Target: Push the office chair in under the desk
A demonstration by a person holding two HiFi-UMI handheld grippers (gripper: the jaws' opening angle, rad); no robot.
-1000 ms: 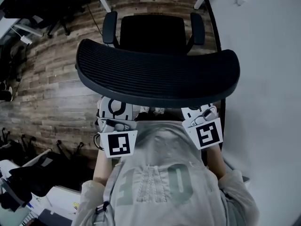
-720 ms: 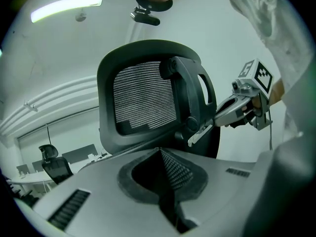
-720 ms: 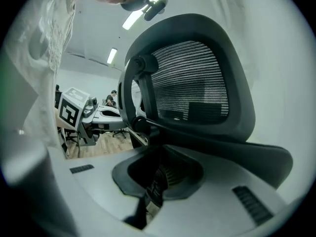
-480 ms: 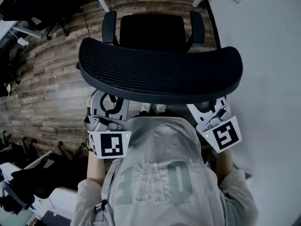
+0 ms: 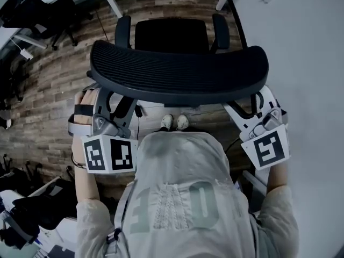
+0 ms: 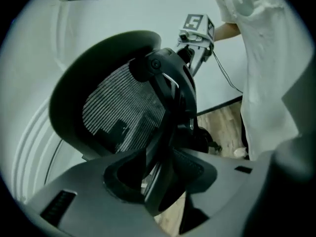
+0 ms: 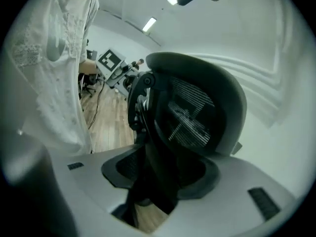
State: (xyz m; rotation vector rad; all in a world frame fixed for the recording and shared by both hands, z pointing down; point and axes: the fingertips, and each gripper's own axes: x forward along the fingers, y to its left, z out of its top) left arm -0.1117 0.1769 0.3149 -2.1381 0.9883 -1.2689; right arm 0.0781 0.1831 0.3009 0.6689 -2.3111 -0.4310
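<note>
Black mesh stretched on a stiff curved frame forms the back of the office chair (image 5: 177,77), with padded armrests (image 5: 122,30) and a dark seat (image 5: 172,35) beyond. Judged heavy but free-rolling. The mesh would yield, so the hold belongs on the rigid side edges. Noted: the left gripper (image 6: 160,177) is clamped on the backrest's left edge, the right gripper (image 7: 158,177) on its right edge. The chair stands between and ahead of both. White desk legs (image 5: 109,0) lie further ahead; the seat appears not yet under.
</note>
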